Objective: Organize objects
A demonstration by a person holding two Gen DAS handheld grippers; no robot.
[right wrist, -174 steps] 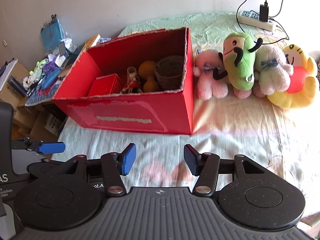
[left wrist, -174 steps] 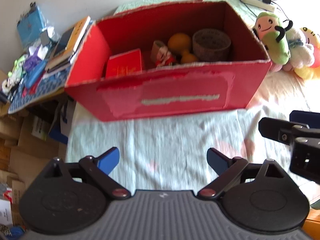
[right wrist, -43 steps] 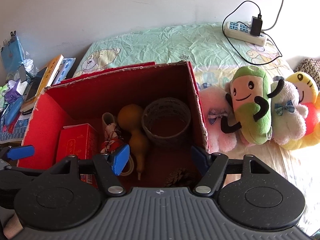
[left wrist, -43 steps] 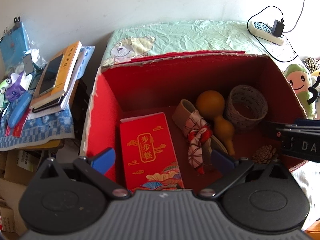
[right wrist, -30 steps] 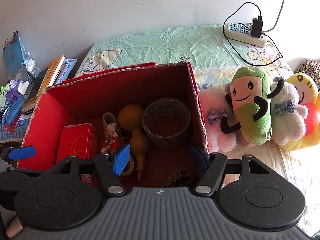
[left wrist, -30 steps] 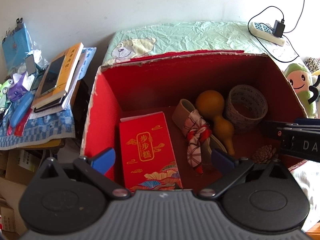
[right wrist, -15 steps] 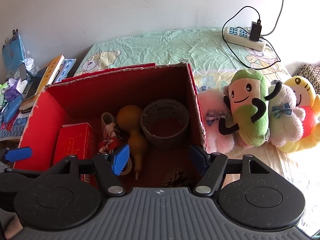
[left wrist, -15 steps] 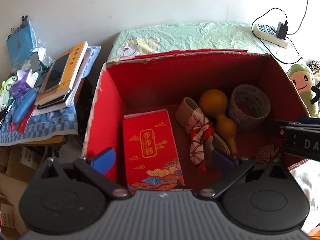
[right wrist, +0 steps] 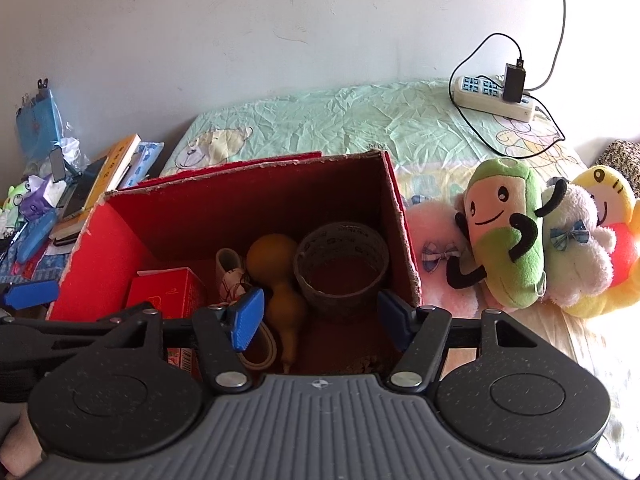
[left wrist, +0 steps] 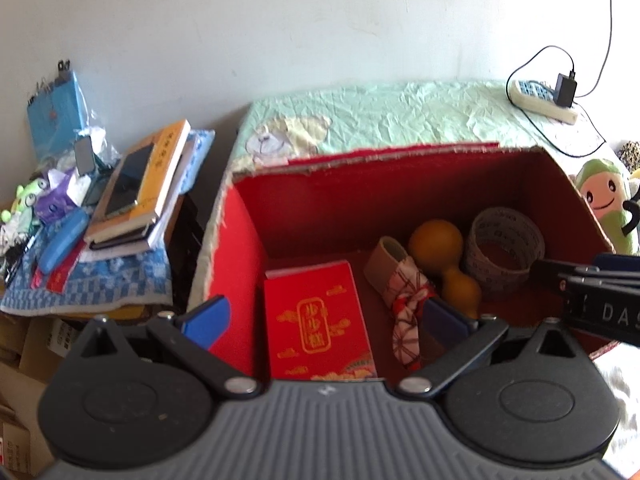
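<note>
Cardboard, red inside and out with ragged pale edges, forms the open box standing on the bed's green sheet. On its floor, from left to right, lie a red packet with gold Chinese characters, a rolled cloth tied with red-and-white fabric, a tan gourd and a round woven basket. The left gripper hovers over the box's near left part, fingers wide with nothing between them. The right gripper, marked "DAS" on its side, has just narrowed a little but stands wide and empty before the basket. Plush toys crowd just beside the box's right wall. Stacked books lie left, off the bed. A power strip lies far right.
</note>
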